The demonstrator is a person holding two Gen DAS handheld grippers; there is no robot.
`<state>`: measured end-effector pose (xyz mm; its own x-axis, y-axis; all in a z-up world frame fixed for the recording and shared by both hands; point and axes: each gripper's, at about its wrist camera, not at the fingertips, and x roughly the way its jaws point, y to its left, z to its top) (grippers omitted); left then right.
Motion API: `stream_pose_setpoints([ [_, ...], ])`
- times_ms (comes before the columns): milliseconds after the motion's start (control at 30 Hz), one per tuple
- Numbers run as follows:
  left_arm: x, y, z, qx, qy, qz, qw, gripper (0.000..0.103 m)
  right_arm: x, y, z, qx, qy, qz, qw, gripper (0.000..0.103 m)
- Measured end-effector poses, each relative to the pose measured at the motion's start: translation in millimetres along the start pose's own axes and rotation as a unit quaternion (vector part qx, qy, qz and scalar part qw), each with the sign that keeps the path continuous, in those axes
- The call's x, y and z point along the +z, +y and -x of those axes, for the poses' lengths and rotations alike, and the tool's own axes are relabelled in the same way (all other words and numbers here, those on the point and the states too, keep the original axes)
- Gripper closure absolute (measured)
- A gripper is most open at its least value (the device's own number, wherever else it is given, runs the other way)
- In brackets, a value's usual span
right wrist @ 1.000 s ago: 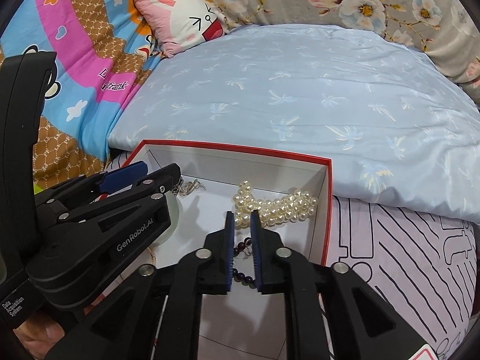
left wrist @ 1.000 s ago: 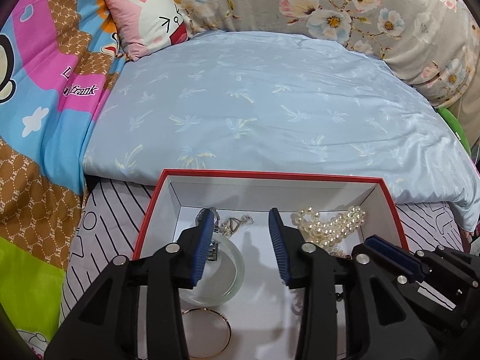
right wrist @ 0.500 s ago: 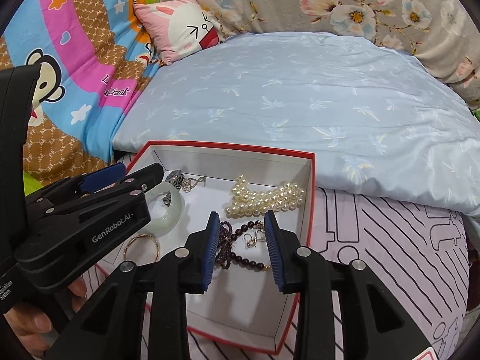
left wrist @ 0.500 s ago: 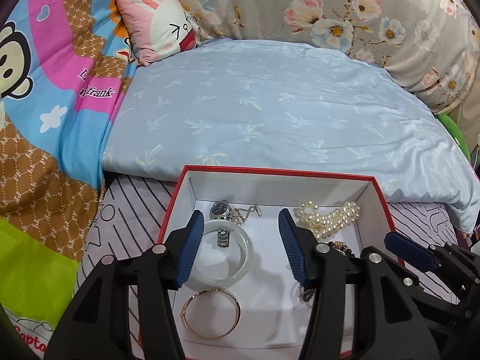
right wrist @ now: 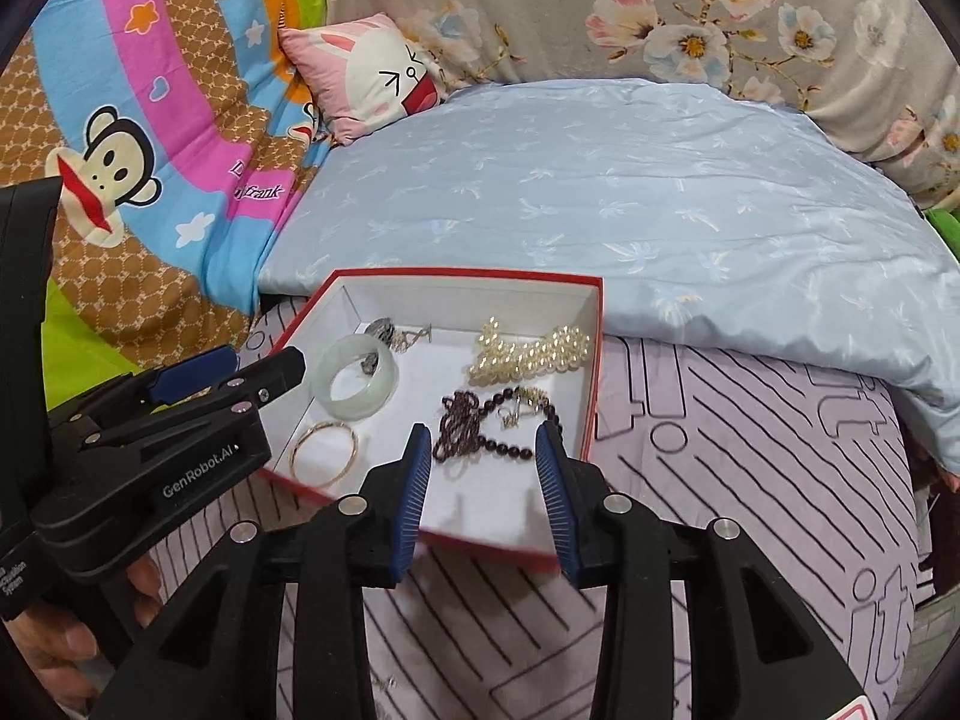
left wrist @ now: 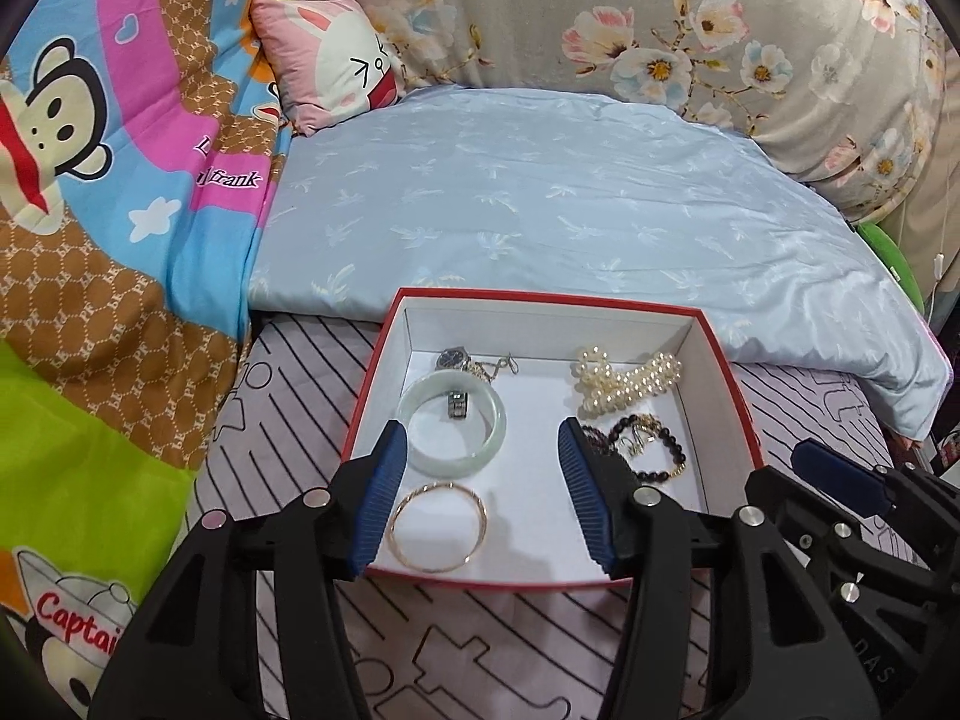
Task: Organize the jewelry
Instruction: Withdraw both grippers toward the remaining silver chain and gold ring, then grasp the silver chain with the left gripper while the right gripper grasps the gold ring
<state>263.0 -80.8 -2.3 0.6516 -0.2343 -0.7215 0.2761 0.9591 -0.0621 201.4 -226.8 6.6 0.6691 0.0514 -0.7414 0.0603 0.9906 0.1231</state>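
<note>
Bed covered by a striped lilac sheet (left wrist: 312,360), with a pale blue quilt (left wrist: 540,198) behind and a pink bunny pillow (left wrist: 336,72) at the back. On the sheet, a red-edged white box (left wrist: 714,360) holding a pearl string (left wrist: 624,384), dark bead bracelet (right wrist: 480,426), pale green bangle (left wrist: 450,426) over a watch (left wrist: 456,360), and gold bangle (left wrist: 435,525). Left gripper (left wrist: 480,492) spread above the box, nothing between the pads. Right gripper (right wrist: 483,480) jaws just opening, empty, apart over the near corner.
</note>
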Motion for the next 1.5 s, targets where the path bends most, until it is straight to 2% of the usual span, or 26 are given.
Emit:
stream_pose_setpoints([
  [333, -49.7, 11.4, 37.6, -0.007, 0.016, 0.012, 0.9998, 0.049, -65.0, 0.2, 33.7, 0.003, 0.027, -0.005, 1.000, 0.062],
  [400, -63.9, 14.7, 43.9, -0.003, 0.019, 0.011, 0.9997, 0.042, -81.5, 0.8, 37.1, 0.004, 0.038, -0.004, 0.999, 0.062],
  [467, -78.3, 18.8, 49.7, 0.006, 0.021, 0.011, 0.9997, 0.041, -97.1, 3.1, 39.5, 0.000, 0.043, 0.003, 0.999, 0.062],
  [767, -122.2, 34.1, 64.2, 0.010, 0.041, 0.043, 0.9981, 0.041, -153.7, 11.3, 20.5, -0.008, 0.085, 0.009, 0.996, 0.062],
  [1133, -158.9, 32.9, 65.3, 0.012, 0.072, 0.035, 0.9967, 0.041, -156.2, 11.4, 5.3, -0.019, 0.078, 0.002, 0.997, 0.066],
  [1500, -165.7, 29.0, 64.3, 0.005, 0.081, 0.030, 0.9962, 0.041, -153.5, 7.2, 3.3, -0.035, 0.076, 0.007, 0.996, 0.087],
])
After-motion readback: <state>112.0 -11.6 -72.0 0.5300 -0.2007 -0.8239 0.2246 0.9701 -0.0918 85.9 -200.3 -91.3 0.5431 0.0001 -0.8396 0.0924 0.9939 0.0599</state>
